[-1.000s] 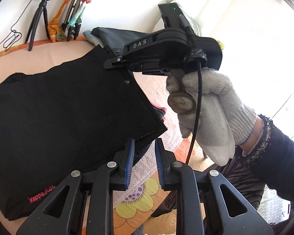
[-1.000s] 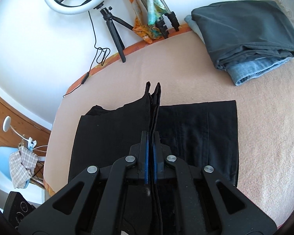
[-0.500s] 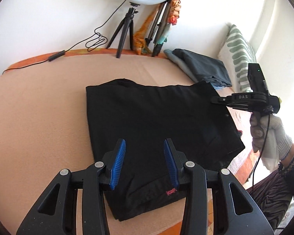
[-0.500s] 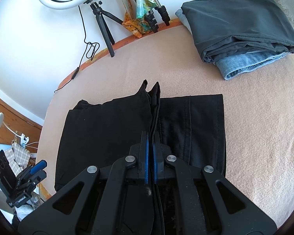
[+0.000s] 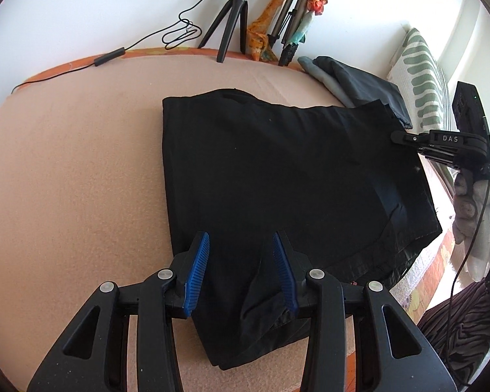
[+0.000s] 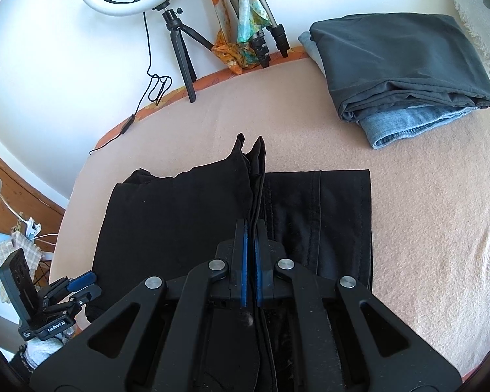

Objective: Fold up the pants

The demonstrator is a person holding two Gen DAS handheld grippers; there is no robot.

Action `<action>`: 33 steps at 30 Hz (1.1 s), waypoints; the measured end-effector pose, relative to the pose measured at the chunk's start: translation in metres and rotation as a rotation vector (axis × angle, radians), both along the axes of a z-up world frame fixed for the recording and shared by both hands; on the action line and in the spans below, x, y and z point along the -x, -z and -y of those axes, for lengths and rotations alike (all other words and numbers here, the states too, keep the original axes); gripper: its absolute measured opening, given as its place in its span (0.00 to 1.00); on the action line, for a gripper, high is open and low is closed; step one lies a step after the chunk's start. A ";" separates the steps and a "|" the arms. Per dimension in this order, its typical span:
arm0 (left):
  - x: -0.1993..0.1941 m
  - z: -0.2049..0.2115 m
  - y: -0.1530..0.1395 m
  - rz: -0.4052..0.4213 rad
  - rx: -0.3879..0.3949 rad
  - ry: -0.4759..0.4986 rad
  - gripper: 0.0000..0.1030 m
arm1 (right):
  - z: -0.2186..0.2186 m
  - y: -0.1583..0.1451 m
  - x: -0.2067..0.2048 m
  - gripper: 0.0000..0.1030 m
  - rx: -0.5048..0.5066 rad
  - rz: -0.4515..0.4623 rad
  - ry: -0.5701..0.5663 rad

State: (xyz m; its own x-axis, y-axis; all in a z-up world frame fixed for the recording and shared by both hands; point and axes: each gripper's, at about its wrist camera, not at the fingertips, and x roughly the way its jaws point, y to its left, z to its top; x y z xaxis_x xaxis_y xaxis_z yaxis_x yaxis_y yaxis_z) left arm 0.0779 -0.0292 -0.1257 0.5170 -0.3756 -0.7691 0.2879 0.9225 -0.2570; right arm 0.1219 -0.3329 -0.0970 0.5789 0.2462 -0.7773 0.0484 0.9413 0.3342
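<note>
Black pants (image 5: 277, 170) lie folded in a rough square on the peach bed cover (image 5: 65, 170). My left gripper (image 5: 241, 271) is open, its blue pads either side of the near edge of the pants, with cloth between them. My right gripper (image 6: 251, 261) is shut on a raised fold of the black pants (image 6: 179, 215) and lifts it off the layer below. It also shows in the left wrist view (image 5: 441, 145) at the pants' right edge. The left gripper shows at the lower left of the right wrist view (image 6: 72, 290).
A folded stack of grey and blue-jean pants (image 6: 401, 75) lies at the far right of the bed. A ring light on a tripod (image 6: 176, 32) and a second tripod with a scarf (image 6: 251, 29) stand by the wall. A striped pillow (image 5: 421, 75) lies at the right.
My left gripper has opened wide and moved from the pants' right corner round to their near edge, close over the cloth. My right gripper has kept hold of its fold.
</note>
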 end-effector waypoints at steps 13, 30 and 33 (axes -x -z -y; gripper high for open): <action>0.004 -0.022 -0.002 0.018 0.033 -0.070 0.47 | -0.002 0.010 -0.006 0.04 0.127 -0.026 0.016; 0.008 -0.029 0.011 -0.040 0.091 -0.081 0.47 | -0.058 -0.042 0.001 0.17 0.228 0.094 -0.103; 0.007 -0.033 0.012 -0.049 0.127 -0.095 0.47 | -0.096 -0.036 -0.012 0.17 0.182 0.069 -0.216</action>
State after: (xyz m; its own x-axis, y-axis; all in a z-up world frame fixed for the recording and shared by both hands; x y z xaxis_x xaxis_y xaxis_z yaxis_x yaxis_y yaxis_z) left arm 0.0705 0.0036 -0.1377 0.5176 -0.4226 -0.7439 0.1854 0.9042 -0.3847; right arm 0.1339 -0.2366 -0.0606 0.5814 0.2301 -0.7804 -0.1770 0.9720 0.1547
